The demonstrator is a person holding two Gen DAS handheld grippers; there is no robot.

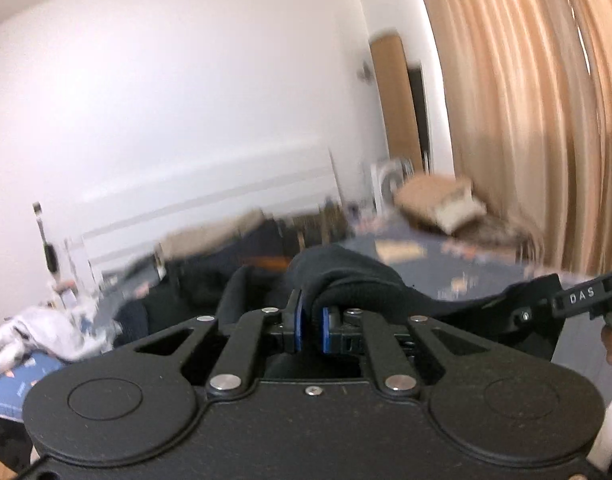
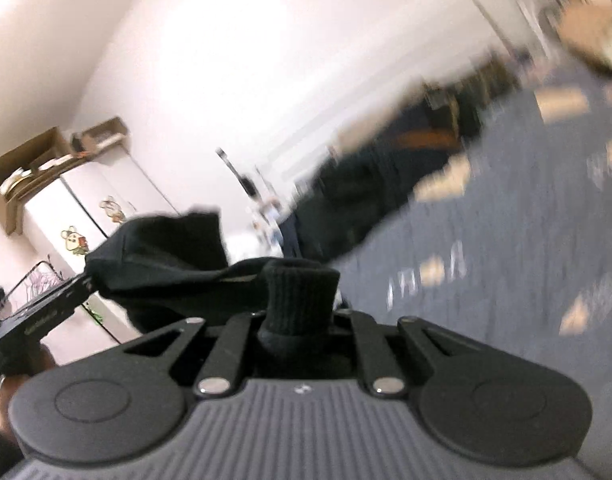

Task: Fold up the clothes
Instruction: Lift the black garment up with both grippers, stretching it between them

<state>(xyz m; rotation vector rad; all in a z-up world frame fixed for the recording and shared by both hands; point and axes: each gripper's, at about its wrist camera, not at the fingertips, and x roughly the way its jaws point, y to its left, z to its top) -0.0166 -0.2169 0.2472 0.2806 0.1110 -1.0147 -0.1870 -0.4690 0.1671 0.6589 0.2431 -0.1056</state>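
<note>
Left gripper (image 1: 310, 330) is clamping nearly shut on the black garment (image 1: 346, 276), blue pads (image 1: 328, 330) pinching a thick fold. Right gripper (image 2: 297, 320) is pinching the same garment's ribbed edge, jaws hidden under cloth. Garment is hanging stretched between both grippers, above the blue patterned bedspread (image 2: 506, 208); background is blurring.

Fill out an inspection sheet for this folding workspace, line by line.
Surface: blue patterned bedspread, blurred.
Job's things: black garment lifted, stretched between both grippers.
Clutter: white crumpled cloth at bed's left edge; tan cushion at far end.
Grippers: left gripper shut on the garment; right gripper shut on its ribbed hem.
Cables: nothing seen.
Surroundings: white wall, beige curtain, white cabinet.
</note>
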